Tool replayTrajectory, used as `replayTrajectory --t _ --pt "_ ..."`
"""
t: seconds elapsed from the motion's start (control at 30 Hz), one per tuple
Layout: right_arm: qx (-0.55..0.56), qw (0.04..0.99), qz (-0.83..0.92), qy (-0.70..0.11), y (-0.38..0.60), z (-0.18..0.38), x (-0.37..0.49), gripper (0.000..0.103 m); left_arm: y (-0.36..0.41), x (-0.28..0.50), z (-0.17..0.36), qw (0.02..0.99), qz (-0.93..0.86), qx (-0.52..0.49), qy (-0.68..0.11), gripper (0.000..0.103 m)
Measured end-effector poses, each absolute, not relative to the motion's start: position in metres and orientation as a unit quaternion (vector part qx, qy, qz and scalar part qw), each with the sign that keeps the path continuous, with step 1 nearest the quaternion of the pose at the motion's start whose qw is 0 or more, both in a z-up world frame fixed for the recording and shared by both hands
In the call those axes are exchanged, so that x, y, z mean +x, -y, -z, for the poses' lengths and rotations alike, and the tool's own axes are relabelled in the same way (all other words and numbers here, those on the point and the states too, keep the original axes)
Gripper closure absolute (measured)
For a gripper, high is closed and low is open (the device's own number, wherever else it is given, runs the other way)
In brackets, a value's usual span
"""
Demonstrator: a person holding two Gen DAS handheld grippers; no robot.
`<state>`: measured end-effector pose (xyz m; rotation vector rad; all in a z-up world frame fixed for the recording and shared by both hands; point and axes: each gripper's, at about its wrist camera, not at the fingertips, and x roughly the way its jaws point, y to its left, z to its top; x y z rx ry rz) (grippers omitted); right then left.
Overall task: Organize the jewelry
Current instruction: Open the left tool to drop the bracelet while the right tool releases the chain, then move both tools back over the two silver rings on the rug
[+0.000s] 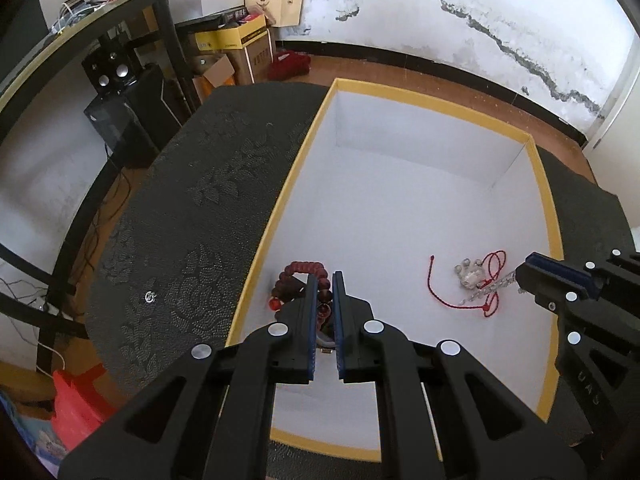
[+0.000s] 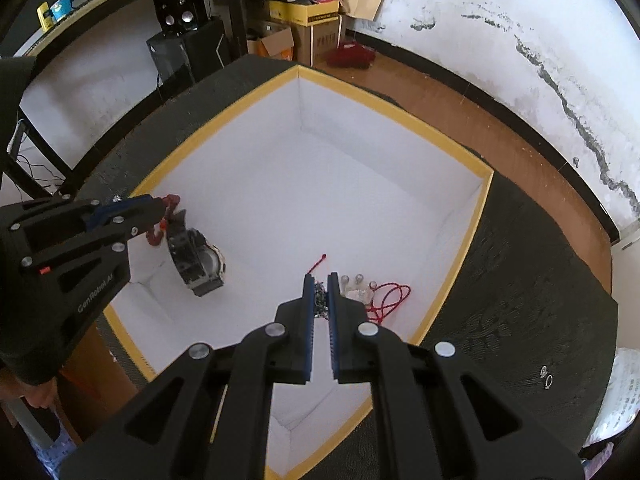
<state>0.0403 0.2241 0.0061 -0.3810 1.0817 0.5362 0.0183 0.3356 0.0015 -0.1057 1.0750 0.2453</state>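
A white box with a yellow rim (image 1: 432, 98) (image 2: 380, 98) stands on a dark patterned cloth. My left gripper (image 1: 324, 277) (image 2: 163, 206) is low inside the box's near left corner, shut on a dark red bead bracelet (image 1: 304, 269) (image 2: 173, 200). A black watch (image 2: 200, 264) lies just below that bracelet and is mostly hidden in the left wrist view. My right gripper (image 2: 321, 280) (image 1: 520, 274) is shut on a thin sparkling chain (image 2: 320, 300) (image 1: 490, 287). Right beside it, a clear crystal pendant (image 1: 470, 274) (image 2: 358, 288) on a red cord (image 1: 440, 298) (image 2: 390, 298) rests on the box floor.
Small silver ring-like pieces lie on the cloth outside the box (image 1: 150, 298) (image 2: 546, 376). The far half of the box floor is bare white. Beyond the table are a black desk (image 1: 120, 12), speakers (image 2: 176, 14), cardboard boxes (image 1: 240, 40) and a stained white wall.
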Motion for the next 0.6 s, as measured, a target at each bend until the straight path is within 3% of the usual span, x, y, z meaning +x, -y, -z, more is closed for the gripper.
replayTrajectory --t 0.6 --pt "-0.174 0.801 -0.245 -0.519 -0.224 0.015 0.052 0.096 -0.335 0.029 0.026 0.841 -0.121 -0.048 -0.525 0.096"
